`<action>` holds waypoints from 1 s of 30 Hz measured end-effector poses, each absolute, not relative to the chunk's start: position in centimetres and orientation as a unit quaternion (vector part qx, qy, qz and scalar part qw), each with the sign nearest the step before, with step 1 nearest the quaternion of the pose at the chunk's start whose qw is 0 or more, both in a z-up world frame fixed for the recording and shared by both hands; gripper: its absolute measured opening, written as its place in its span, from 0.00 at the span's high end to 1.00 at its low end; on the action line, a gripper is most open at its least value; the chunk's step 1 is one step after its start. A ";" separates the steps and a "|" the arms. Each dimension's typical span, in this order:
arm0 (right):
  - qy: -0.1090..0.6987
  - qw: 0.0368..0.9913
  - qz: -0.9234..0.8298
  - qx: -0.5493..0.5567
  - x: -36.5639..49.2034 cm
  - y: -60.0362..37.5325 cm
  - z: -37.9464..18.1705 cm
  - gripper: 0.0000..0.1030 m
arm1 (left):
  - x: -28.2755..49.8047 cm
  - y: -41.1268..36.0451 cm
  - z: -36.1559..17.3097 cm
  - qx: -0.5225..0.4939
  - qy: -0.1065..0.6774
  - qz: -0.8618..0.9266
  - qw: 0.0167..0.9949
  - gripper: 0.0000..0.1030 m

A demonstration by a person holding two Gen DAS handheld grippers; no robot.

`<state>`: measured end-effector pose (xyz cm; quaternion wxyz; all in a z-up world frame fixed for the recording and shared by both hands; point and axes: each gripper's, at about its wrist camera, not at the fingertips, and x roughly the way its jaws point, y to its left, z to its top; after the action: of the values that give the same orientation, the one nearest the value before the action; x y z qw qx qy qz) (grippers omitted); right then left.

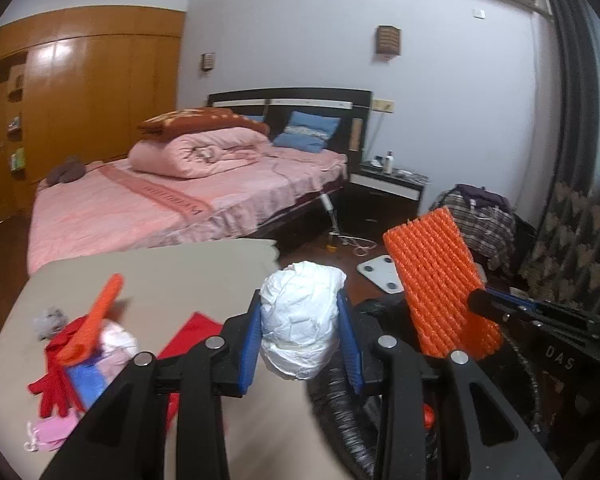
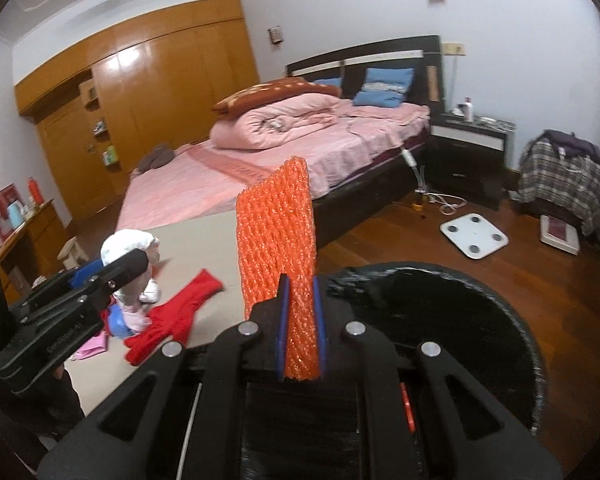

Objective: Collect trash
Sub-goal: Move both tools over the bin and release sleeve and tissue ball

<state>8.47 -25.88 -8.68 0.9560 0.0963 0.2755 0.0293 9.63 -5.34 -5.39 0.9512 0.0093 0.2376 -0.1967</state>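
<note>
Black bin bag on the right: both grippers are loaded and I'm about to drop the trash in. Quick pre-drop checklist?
1. Left gripper clamped on the white paper wad: ok.
2. Right gripper shut on the orange foam net: ok.
3. Black bin bag mouth open: ok.
4. Net over the mouth: not ok, it stands at the rim's left edge.
5. Wad over the mouth: cannot tell.
6. More trash left on the beige table: not ok, a pile remains.
</note>
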 end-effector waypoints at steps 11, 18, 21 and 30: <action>0.277 0.953 -0.038 0.114 6.4 -31.5 -10.2 0.90 | 10.1 -12.9 -5.8 0.023 0.245 -0.268 0.931 0.66; 0.284 0.948 -0.074 0.126 5.1 -34.1 -11.6 0.87 | 10.3 -16.7 -7.2 0.028 0.260 -0.303 0.917 0.60; 0.289 0.945 -0.090 0.126 5.0 -34.7 -11.9 0.87 | 10.5 -17.6 -7.7 0.030 0.267 -0.315 0.910 0.45; 0.265 0.947 -0.141 0.112 4.2 -34.8 -11.6 0.10 | 10.8 -14.0 -7.4 0.024 0.255 -0.268 0.929 0.25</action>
<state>4.20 -34.79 -11.56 0.9473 0.1121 0.2648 -0.1415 10.76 -13.97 -7.41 0.9289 0.0239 0.2546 -0.2678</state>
